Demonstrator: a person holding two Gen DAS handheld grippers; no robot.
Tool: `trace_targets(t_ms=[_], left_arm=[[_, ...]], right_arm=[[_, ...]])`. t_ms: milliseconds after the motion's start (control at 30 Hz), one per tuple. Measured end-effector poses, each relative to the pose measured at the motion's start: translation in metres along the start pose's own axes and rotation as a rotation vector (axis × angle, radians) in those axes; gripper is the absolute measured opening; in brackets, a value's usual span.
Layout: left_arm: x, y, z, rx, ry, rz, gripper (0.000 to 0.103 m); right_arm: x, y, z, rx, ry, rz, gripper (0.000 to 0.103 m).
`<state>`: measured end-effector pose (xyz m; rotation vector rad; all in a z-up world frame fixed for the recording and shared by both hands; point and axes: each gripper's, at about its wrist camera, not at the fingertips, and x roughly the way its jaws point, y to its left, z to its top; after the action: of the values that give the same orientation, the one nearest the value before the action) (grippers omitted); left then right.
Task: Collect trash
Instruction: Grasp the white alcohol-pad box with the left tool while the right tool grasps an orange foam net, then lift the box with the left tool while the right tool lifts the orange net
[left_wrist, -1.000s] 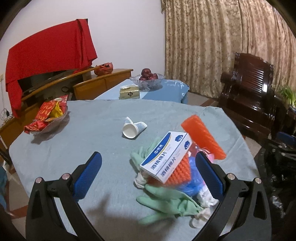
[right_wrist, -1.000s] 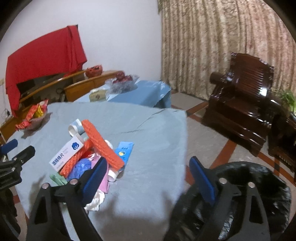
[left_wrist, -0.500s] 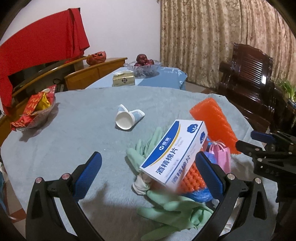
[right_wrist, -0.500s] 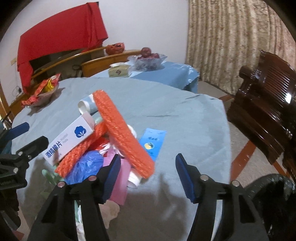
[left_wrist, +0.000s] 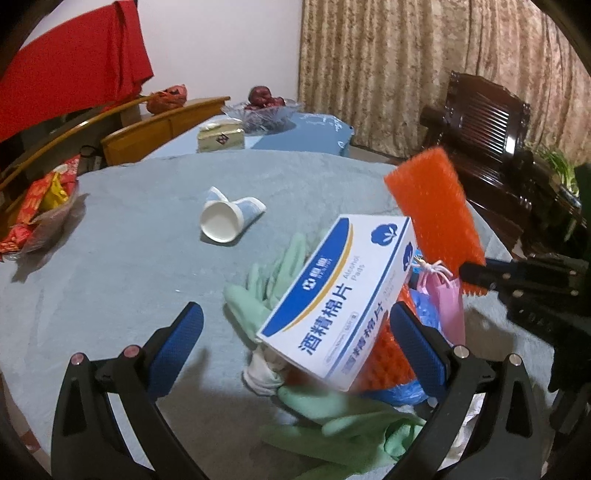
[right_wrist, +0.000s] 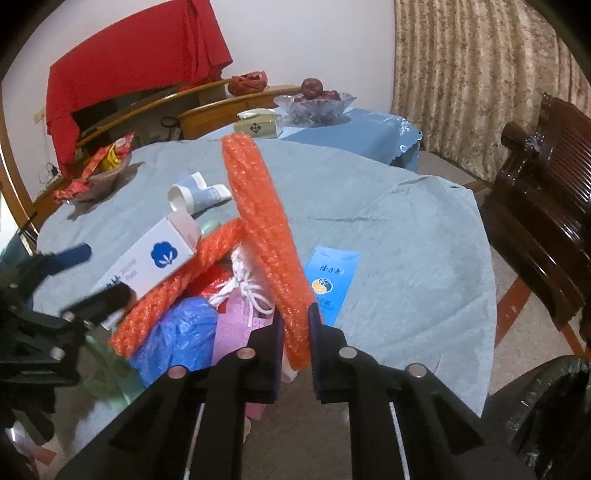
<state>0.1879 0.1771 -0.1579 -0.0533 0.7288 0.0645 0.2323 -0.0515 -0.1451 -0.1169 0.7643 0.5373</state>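
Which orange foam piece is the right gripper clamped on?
The upper orange foam roll, sticking up and away from the right gripper, pinched at its near end. The lower foam piece lies under the white box, untouched.

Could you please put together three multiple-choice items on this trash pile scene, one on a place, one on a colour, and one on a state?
1. Where does the paper cup lie?
A. On its side on the table cloth, apart from the pile
B. Upright on the box
C. In the trash bag

2. What colour are the rubber gloves?
A. Yellow
B. Pale green
C. Black

3. What is the right tool doing?
A. Open above the pile
B. Shut on the orange foam sheet
C. Shut on the blue leaflet

Answers: 1 A, the cup's mouth faces sideways on bare cloth beyond the pile; 2 B, the gloves by the alcohol pads box are pale green; 3 B, both pads press the sheet's lower end.
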Motion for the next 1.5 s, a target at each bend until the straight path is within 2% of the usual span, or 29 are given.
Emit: trace_targets(t_ms=[100,167,233,733,767,800,900,967,1033,1133,1267,1367,1400,1467,1500], left_arm=[[0.006,-0.002,0.000,0.007,0.009,-0.018,0.088],[0.008,-0.001,0.001,-0.003,0.021,-0.046,0.073],[0.011,-0.001,0.003,-0.014,0.033,-0.081,0.067],[-0.018,-0.024,0.002,-0.045,-0.005,-0.106,0.058],[-0.018,-0.025,0.002,-0.044,-0.003,-0.111,0.036],[-0.016,-0.026,0.002,-0.039,0.012,-0.125,0.035],[-0.012,-0.027,-0.001,-0.046,0.028,-0.115,0.048],[-0.010,-0.026,-0.003,-0.060,0.040,-0.113,0.068],[-0.010,-0.022,-0.003,-0.081,0.035,-0.088,0.077],[-0.010,-0.015,-0.001,-0.096,0.022,-0.059,0.084],[-0.002,-0.002,0.001,-0.119,0.034,-0.075,0.086],[0.011,0.001,0.000,-0.133,0.083,-0.114,0.085],[0.015,0.001,-0.001,-0.134,0.094,-0.130,0.083],[0.018,-0.002,-0.003,-0.134,0.107,-0.178,0.061],[0.019,-0.004,-0.003,-0.130,0.113,-0.195,0.060]], right_arm=[[-0.007,-0.002,0.001,0.004,-0.010,0.002,0.013],[-0.011,-0.004,0.001,0.010,-0.015,0.002,0.013],[-0.016,-0.006,0.000,0.015,-0.019,-0.001,0.013],[-0.045,-0.009,-0.010,0.059,-0.014,-0.004,0.013],[-0.046,-0.009,-0.011,0.061,-0.013,-0.003,0.013],[-0.047,-0.009,-0.012,0.066,-0.011,-0.003,0.013],[-0.048,-0.009,-0.017,0.069,-0.005,-0.006,0.013],[-0.046,-0.009,-0.020,0.071,0.004,-0.009,0.013],[-0.045,-0.010,-0.021,0.074,0.009,-0.009,0.013],[-0.045,-0.011,-0.023,0.075,0.014,-0.009,0.013],[-0.042,-0.011,-0.023,0.073,0.019,-0.008,0.013],[-0.040,-0.009,-0.023,0.071,0.024,-0.006,0.013],[-0.039,-0.008,-0.023,0.071,0.026,-0.006,0.013],[-0.039,-0.008,-0.023,0.066,0.028,-0.007,0.013],[-0.040,-0.007,-0.023,0.064,0.028,-0.007,0.013]])
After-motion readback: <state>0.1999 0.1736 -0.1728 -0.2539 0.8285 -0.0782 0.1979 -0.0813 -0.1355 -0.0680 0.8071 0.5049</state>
